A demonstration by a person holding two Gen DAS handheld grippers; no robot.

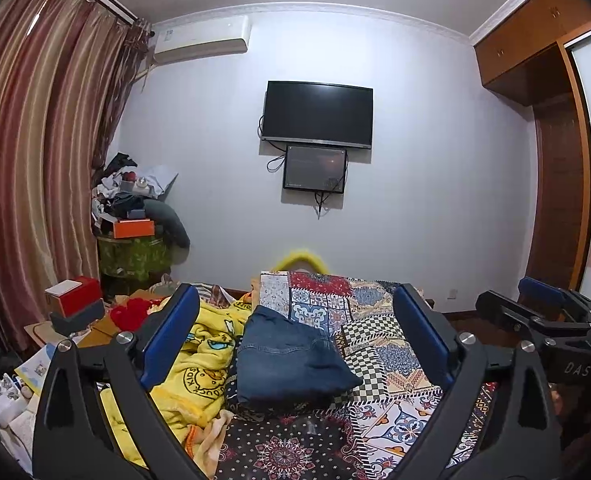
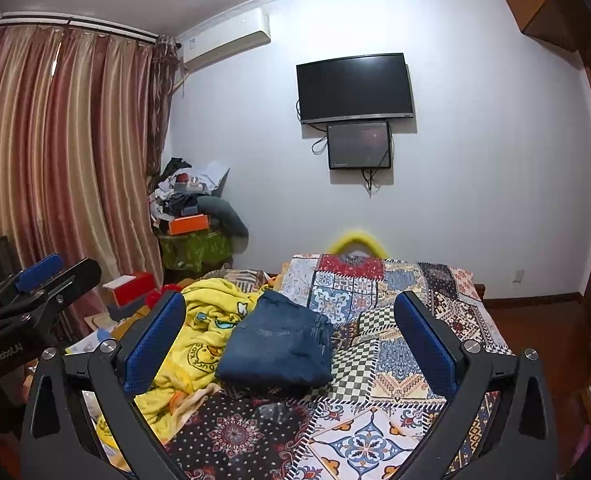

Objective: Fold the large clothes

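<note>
A folded pair of blue jeans (image 1: 289, 356) lies on the patchwork bedspread (image 1: 379, 344), in the right wrist view too (image 2: 279, 344). My left gripper (image 1: 295, 332) is open and empty, held above the bed with the jeans between and beyond its blue pads. My right gripper (image 2: 291, 338) is also open and empty, likewise facing the jeans from above the near part of the bed. The right gripper shows at the right edge of the left wrist view (image 1: 543, 312); the left gripper shows at the left edge of the right wrist view (image 2: 35, 280).
A rumpled yellow duck-print blanket (image 1: 199, 360) lies left of the jeans. Boxes and papers (image 1: 71, 300) clutter the floor at the left. A piled stand (image 1: 135, 216) sits by the curtains. A TV (image 1: 317, 116) hangs on the far wall. A wardrobe (image 1: 555, 160) stands at right.
</note>
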